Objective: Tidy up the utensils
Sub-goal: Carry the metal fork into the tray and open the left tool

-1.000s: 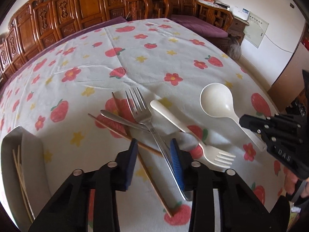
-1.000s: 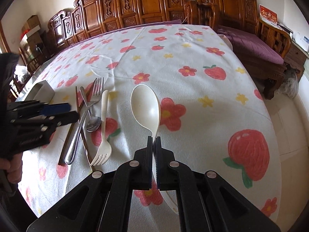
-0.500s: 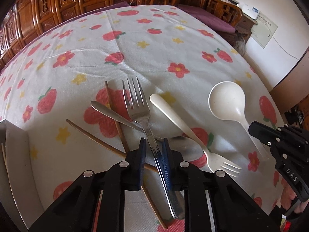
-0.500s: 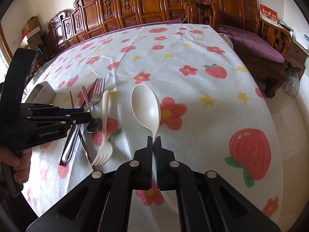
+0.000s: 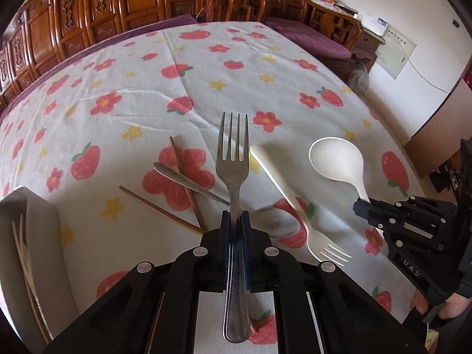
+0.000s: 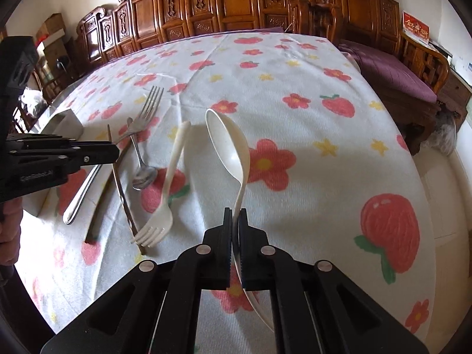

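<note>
My left gripper [image 5: 236,216] is shut on the handle of a metal fork [image 5: 233,159] and holds it lifted, tines pointing away; the fork also shows in the right wrist view [image 6: 141,118]. My right gripper [image 6: 235,215] is shut on the handle of a white plastic spoon [image 6: 228,144] and holds it raised off the cloth; the spoon shows in the left wrist view [image 5: 339,159]. On the flowered tablecloth lie a white plastic fork [image 5: 289,194], a metal spoon [image 5: 274,224] and two brown chopsticks [image 5: 185,183].
A grey utensil tray [image 5: 26,236] holding thin sticks stands at the left table edge; it also shows in the right wrist view [image 6: 63,124]. Carved wooden chairs [image 6: 236,3] line the far side. The table edge drops off at the right [image 6: 419,177].
My left gripper closed on the metal fork and lifted it off the pile. My right gripper raised the white spoon off the cloth.
</note>
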Motion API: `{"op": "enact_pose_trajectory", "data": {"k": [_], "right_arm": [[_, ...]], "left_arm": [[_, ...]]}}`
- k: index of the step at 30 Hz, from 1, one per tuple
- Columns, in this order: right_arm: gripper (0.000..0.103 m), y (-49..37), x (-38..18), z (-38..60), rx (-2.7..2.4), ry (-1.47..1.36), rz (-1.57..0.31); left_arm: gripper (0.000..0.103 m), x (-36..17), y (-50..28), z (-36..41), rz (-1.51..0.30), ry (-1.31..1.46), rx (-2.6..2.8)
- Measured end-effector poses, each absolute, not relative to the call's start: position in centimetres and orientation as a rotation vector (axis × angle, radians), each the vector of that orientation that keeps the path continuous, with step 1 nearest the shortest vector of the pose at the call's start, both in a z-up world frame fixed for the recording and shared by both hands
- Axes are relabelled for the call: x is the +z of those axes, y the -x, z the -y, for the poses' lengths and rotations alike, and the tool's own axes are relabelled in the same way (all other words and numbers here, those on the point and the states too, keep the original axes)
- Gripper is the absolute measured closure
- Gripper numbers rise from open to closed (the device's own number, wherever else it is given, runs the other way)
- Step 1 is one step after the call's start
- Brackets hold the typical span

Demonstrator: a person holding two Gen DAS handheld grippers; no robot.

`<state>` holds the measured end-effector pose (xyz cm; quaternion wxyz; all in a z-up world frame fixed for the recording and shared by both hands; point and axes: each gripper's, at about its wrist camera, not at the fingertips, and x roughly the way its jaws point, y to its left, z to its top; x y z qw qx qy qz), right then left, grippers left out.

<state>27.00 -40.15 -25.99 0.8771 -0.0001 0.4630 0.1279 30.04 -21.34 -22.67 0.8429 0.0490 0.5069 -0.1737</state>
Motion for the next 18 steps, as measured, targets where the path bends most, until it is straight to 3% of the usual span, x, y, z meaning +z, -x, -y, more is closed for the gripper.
{"op": "enact_pose_trajectory", "data": {"k": [18], "right_arm": [[0.098,-25.1,-19.1,37.7,0.268,-0.006,-0.867]], "left_arm": [[0.097,-13.9,-25.6,15.3,-0.929,-0.095,-0.363]]}}
